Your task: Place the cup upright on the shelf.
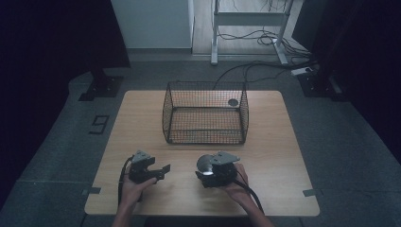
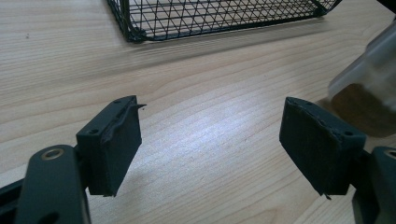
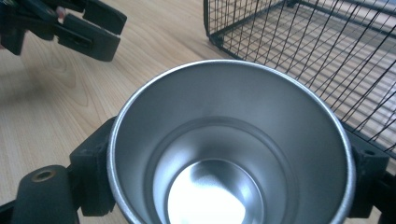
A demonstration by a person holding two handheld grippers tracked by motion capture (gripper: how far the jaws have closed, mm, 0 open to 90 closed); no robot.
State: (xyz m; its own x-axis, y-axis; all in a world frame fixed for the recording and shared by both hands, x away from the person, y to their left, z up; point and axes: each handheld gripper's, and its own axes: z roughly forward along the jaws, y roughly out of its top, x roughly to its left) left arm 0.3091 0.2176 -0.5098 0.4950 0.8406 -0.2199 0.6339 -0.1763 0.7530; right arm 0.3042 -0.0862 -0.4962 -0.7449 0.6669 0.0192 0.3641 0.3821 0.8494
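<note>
On the counter (image 1: 283,142): pale wood top w/ a wire basket, two hand-held grippers and a metal cup.
Basket (image 1: 206,113): black wire mesh, open top, upright, at the far-centre of the counter; a small dark round thing lies inside near its far right corner, too small to tell what it is.
Cup (image 3: 229,154): shiny steel, empty inside, mouth turned toward the right gripper's camera; sits between that gripper's two fingers, near edge of the counter, right of centre, just in front of the basket but apart from it. In high view the cup (image 1: 205,164) lies tilted on its side, mouth toward the left.
Right gripper (image 1: 213,171): held in the person's right hand (image 1: 236,189); fingers (image 3: 93,177) closed against the cup's sides, one each side, approx. at the rim. Cable trails back toward the near edge.
Left gripper (image 1: 161,170): held in the left hand (image 1: 135,189), near edge, left of centre, pointing right toward the cup; well short of the basket.
Left fingers (image 2: 112,149): spread wide, nothing between them, bare wood below; pad edges look frayed.
Gap btw. grippers: close together but not touching; the cup's blurred side shows at the right edge of the left gripper view.
Floor (image 1: 56,142): grey, w/ stand feet and loose cables beyond the counter.
</note>
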